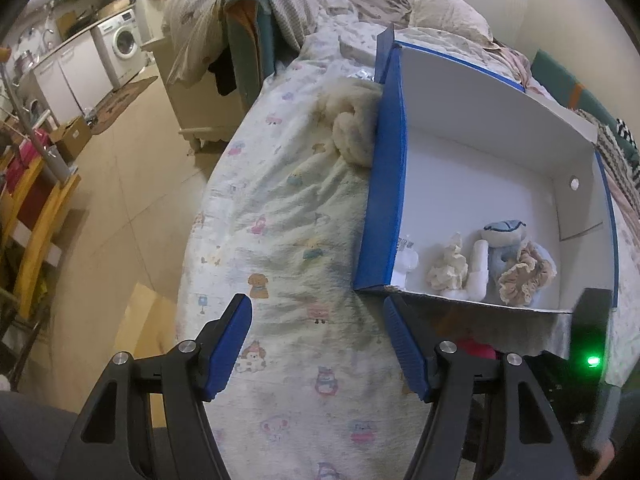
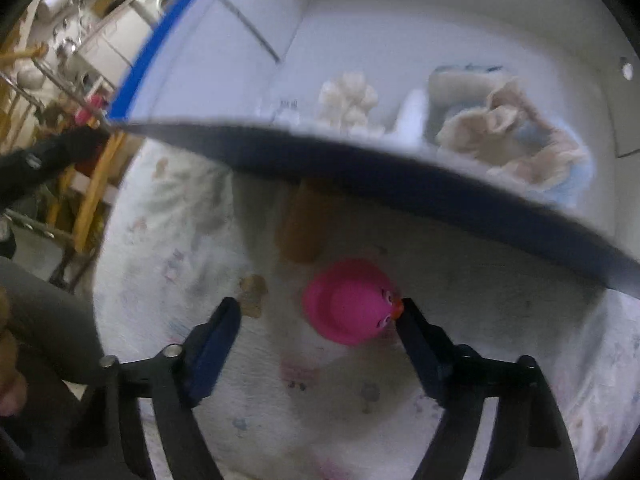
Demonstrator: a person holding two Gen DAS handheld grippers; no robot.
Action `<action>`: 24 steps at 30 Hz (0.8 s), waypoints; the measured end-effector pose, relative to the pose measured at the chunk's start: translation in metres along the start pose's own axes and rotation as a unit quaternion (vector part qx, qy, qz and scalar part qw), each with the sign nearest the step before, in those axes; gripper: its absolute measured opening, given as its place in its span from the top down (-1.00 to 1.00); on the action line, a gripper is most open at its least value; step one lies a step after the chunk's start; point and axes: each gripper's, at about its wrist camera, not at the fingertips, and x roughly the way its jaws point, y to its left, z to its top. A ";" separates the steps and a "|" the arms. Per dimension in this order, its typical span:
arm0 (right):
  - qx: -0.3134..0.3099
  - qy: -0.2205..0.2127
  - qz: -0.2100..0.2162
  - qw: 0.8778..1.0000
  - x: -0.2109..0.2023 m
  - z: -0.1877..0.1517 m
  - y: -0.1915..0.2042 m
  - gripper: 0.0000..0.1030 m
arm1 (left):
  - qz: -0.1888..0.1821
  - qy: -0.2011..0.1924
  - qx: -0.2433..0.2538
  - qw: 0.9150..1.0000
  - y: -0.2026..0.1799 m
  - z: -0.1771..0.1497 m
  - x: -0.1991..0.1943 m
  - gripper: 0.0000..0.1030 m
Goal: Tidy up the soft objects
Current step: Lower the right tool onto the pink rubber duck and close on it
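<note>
Right gripper [image 2: 320, 308] is spread wide, jaws apart, with the pink toy [image 2: 352, 302] lying between them on the patterned bedsheet [image 2: 180, 208]. The toy's orange-beaked face sits right against the right-hand finger, looks like touching, while the left-hand finger stands well clear of it, so nothing is grasped yet. The picture is smeared, so the exact contact is hard to call.

Left gripper [image 1: 318, 322] is released too, jaws open over bare sheet, holding nothing, its right finger just beside the near corner of the blue-and-white box [image 1: 384, 184].

Moving outward: the box sits on the bed, open at the top, and along its near wall rest a cream fuzzy piece [image 1: 446, 266], a white roll [image 1: 478, 270], a pale blue plush [image 1: 506, 236] and a frilly beige scrunchie [image 1: 524, 276]. A fluffy cream bundle [image 1: 352, 128] lies outside, against the box's left wall.

By my read, the step in hand is the pickup of the pink toy, which lies just outside the near wall. Next move calls for closing the jaws squarely on it, then lifting over that wall into the box. The cream bundle looks like it remains to do.
</note>
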 end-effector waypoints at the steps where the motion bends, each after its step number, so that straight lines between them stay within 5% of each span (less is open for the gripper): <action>1: -0.003 0.006 -0.009 1.000 0.004 -0.001 0.000 -0.53 | -0.001 0.002 -0.001 1.000 0.001 0.000 0.001 -0.27; 4: -0.002 0.010 -0.021 1.000 0.008 -0.003 -0.002 0.02 | 0.001 0.006 -0.002 1.000 0.003 0.000 0.004 -0.27; 10: 0.010 -0.006 -0.004 1.000 -0.008 -0.007 -0.009 0.02 | -0.036 0.036 -0.008 0.999 -0.002 -0.006 0.016 -0.27; 20: 0.080 -0.043 0.036 0.995 -0.058 -0.039 -0.056 0.02 | -0.104 0.100 0.089 0.986 -0.071 -0.021 0.051 -0.22; 24: 0.098 -0.052 0.043 0.993 -0.068 -0.053 -0.071 0.02 | -0.102 0.103 0.134 0.980 -0.100 -0.023 0.065 -0.04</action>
